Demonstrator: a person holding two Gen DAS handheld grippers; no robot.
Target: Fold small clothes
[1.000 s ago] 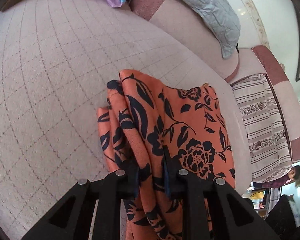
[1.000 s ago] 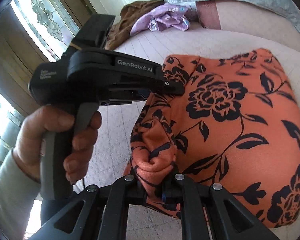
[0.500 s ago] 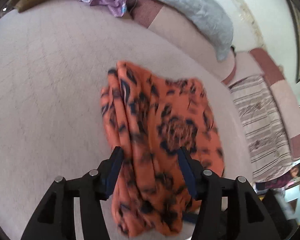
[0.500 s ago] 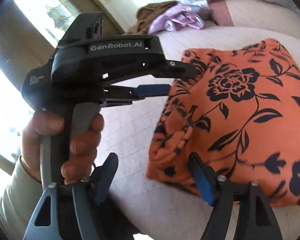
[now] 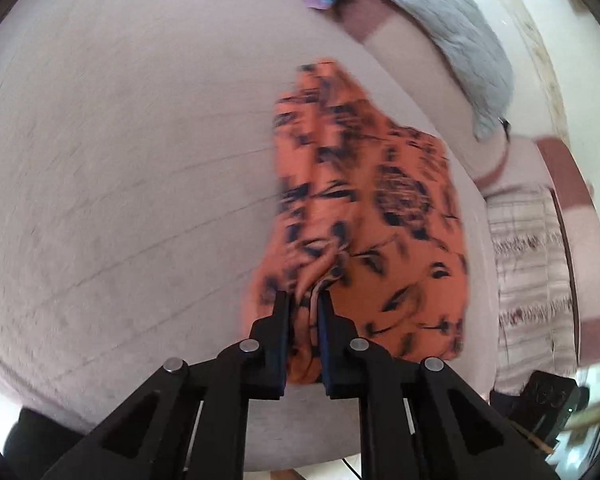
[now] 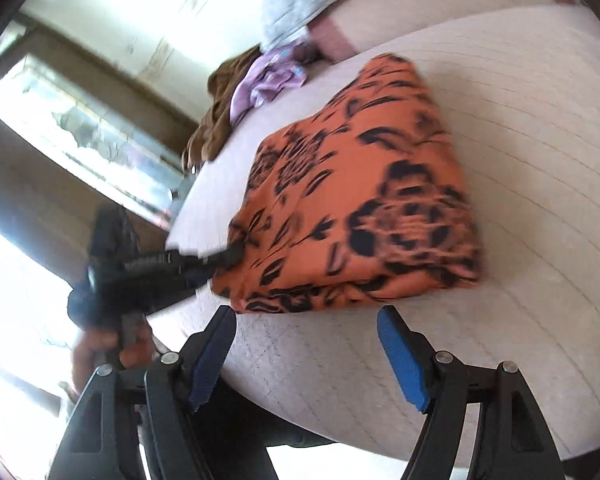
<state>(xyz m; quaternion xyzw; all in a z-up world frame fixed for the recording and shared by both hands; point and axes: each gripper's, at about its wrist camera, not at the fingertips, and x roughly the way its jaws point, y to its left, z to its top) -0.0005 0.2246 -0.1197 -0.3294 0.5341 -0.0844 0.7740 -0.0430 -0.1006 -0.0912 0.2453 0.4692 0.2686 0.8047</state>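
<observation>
An orange garment with a black floral print (image 5: 364,216) lies folded on a pale quilted cushion surface (image 5: 120,180), filling the center and right of the left wrist view and the center of the right wrist view (image 6: 356,208). The left gripper (image 5: 303,300), at the lower center of its own frame, has its fingers drawn close together on a pinch of the garment's near edge, with orange cloth bunched between the blue pads. In the right wrist view that same gripper (image 6: 236,254) enters from the left, its tip at the garment's lower left corner, held by a hand (image 6: 112,344) at the lower left. The right gripper (image 6: 306,320) sits at the bottom of its frame with its fingers spread wide, blue pads (image 6: 400,352) apart, just short of the garment's near folded edge and holding nothing. A purple garment (image 6: 268,76) and a brown one (image 6: 216,116) lie heaped at the upper center, beside a grey quilted blanket (image 5: 452,32). Both views are motion-blurred.
</observation>
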